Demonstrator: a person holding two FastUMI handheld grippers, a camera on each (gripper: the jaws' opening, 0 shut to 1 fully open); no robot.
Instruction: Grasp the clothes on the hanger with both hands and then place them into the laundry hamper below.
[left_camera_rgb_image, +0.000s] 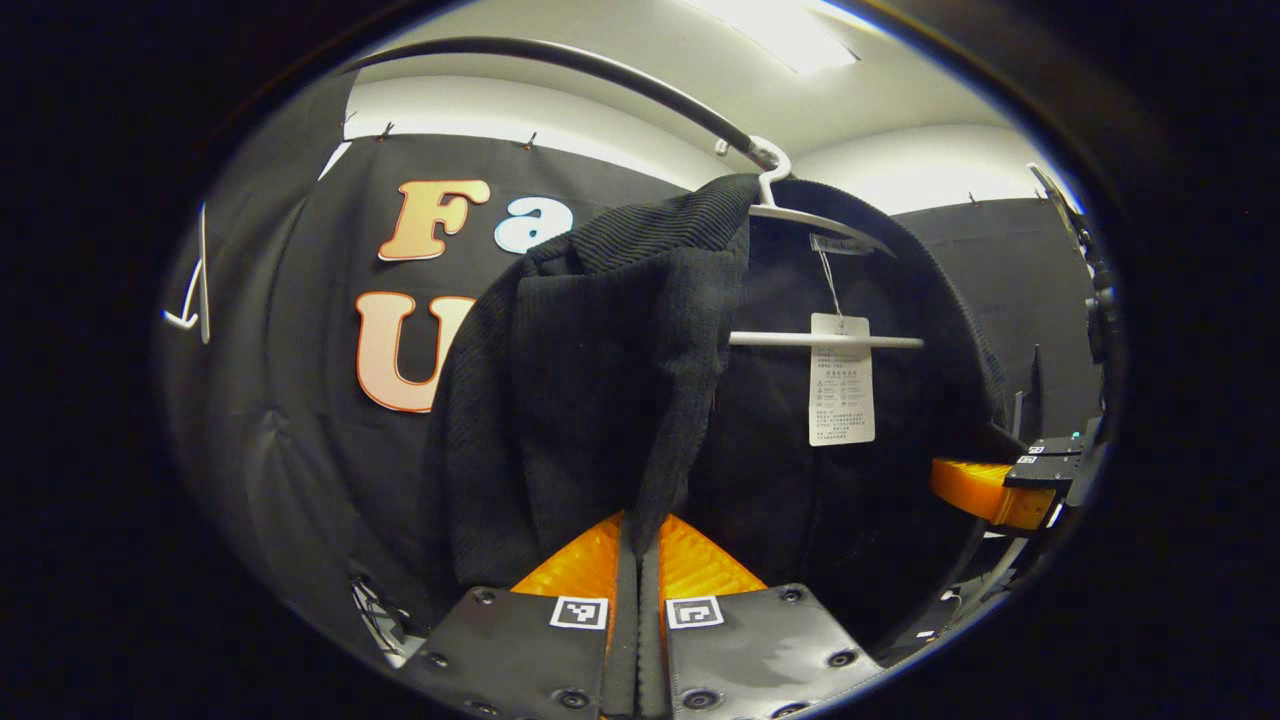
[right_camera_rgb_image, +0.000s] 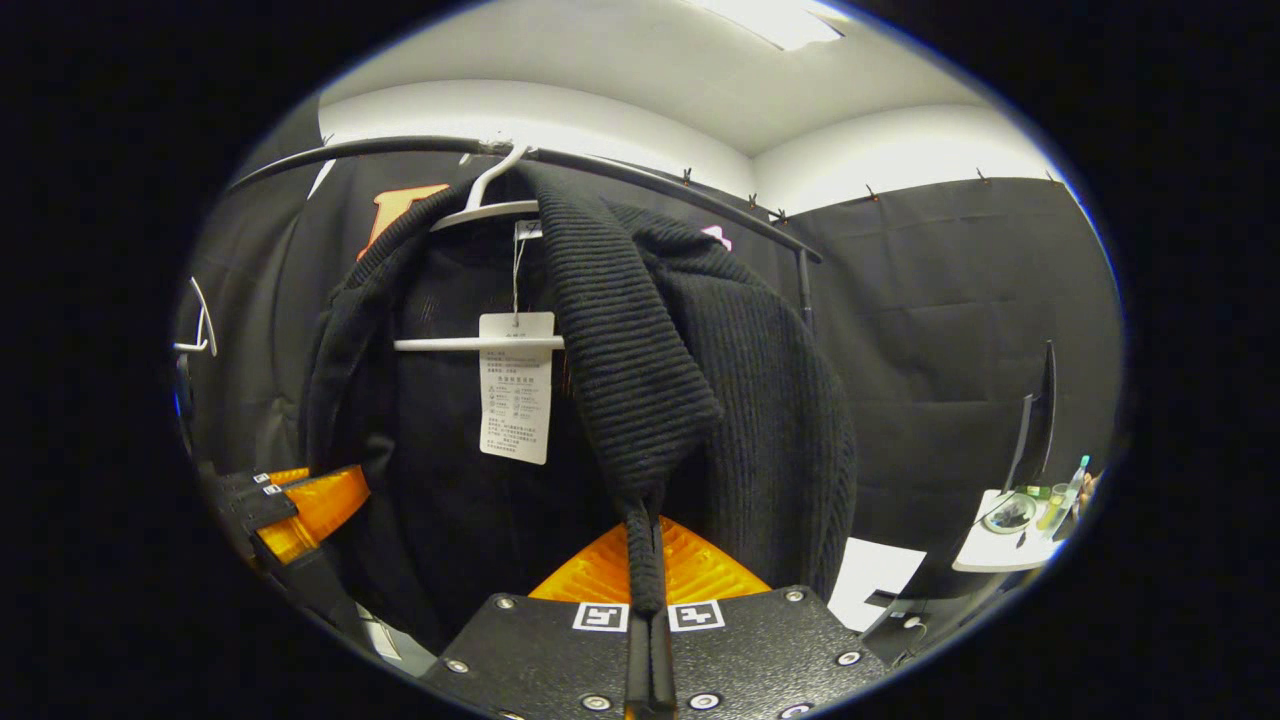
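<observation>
A black knitted cardigan (left_camera_rgb_image: 600, 380) hangs on a white hanger (left_camera_rgb_image: 800, 215) from a black rail (left_camera_rgb_image: 560, 60), with a white paper tag (left_camera_rgb_image: 841, 380) dangling inside it. My left gripper (left_camera_rgb_image: 638, 528) is shut on the cardigan's front edge, low on the garment. In the right gripper view the same cardigan (right_camera_rgb_image: 700, 380) hangs from the hanger (right_camera_rgb_image: 480, 210), and my right gripper (right_camera_rgb_image: 648, 540) is shut on the other front edge, pulled into a narrow fold. Each view also shows the other gripper at the garment's far side: the right gripper (left_camera_rgb_image: 990, 490) and the left gripper (right_camera_rgb_image: 315, 505).
A spare white hanger (right_camera_rgb_image: 200, 325) hangs at the rail's left end. To the right stand a dark monitor (right_camera_rgb_image: 1035, 430) and a small white table (right_camera_rgb_image: 1005, 545) with bottles and a dish. Black cloth walls close in behind the rail.
</observation>
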